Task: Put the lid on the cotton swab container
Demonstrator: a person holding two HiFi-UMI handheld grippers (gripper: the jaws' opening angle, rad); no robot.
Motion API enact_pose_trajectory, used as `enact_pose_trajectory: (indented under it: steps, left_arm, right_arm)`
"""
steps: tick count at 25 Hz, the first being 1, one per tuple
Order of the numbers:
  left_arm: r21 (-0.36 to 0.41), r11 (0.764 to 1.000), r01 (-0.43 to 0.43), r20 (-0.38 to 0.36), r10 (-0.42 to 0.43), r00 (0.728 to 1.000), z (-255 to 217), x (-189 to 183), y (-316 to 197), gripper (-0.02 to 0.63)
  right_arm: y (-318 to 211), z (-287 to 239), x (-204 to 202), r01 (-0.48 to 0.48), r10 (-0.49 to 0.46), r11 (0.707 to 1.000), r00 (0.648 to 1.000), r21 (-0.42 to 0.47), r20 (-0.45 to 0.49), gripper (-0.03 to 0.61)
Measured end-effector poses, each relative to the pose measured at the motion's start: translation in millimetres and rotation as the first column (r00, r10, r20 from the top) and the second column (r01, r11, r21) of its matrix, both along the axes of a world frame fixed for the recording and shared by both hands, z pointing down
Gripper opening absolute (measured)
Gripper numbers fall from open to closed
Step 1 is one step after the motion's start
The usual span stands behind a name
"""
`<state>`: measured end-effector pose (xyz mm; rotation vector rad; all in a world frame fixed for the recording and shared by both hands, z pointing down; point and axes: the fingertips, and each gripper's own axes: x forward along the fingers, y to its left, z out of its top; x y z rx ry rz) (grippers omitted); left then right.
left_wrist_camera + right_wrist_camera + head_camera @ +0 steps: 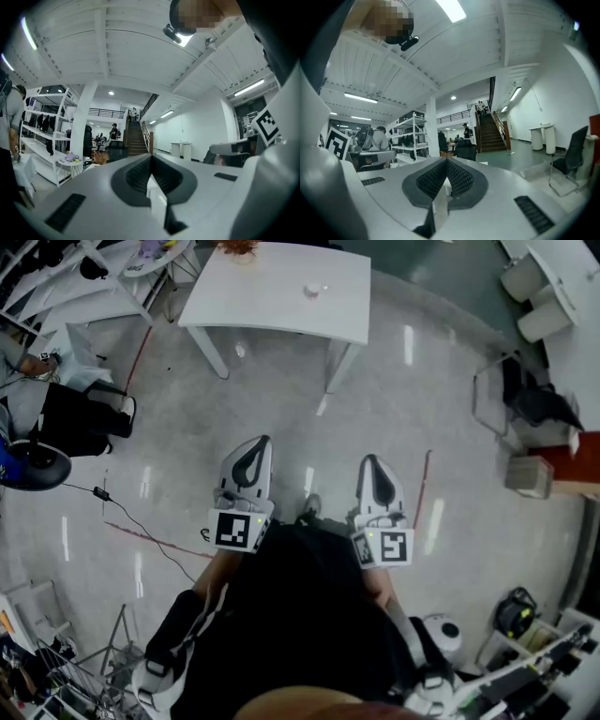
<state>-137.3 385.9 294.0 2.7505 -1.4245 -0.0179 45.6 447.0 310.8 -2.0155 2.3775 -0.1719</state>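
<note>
Head view: the left gripper [261, 448] and right gripper [371, 468] are closed, empty, well short of the white table [281, 306]; I'd step closer before opening either.

A polished grey floor [281, 427], streaked with reflected ceiling light and marked with red tape [155, 540], spreads beneath a white tabletop [262, 292]. Beyond, a dark staircase [135, 140] climbs beside a railed balcony [105, 111], past white shelving [44, 124], a white pillar [83, 126] and a ribbed white ceiling [117, 42].
</note>
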Motion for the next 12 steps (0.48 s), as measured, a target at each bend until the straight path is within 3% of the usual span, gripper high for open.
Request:
enact_pose_trajectory:
  steps: [3, 6, 12]
  left_arm:
    - [-0.013, 1.0, -0.003, 0.0, 0.003, 1.0, 4.3, 7.8, -0.1, 0.005]
    - [-0.023, 1.0, -0.002, 0.009, 0.003, 1.0, 9.8, 19.1, 3.2, 0.005]
    - [-0.031, 0.999, 0.016, 0.016, -0.016, 1.0, 12.2, 42.3, 1.7, 0.005]
  right_arm:
    - [-5.7, 12.1, 5.5, 0.016, -0.015, 0.999, 0.999, -0.035, 0.038, 0.012]
    - [-7.6, 33.9, 9.6, 0.06, -0.055, 0.993, 0.997, -0.105, 0.048, 0.136]
    - [-10.5, 44.1, 27.8, 0.102, -0.098, 0.988, 0.994, -0.118, 0.044, 0.15]
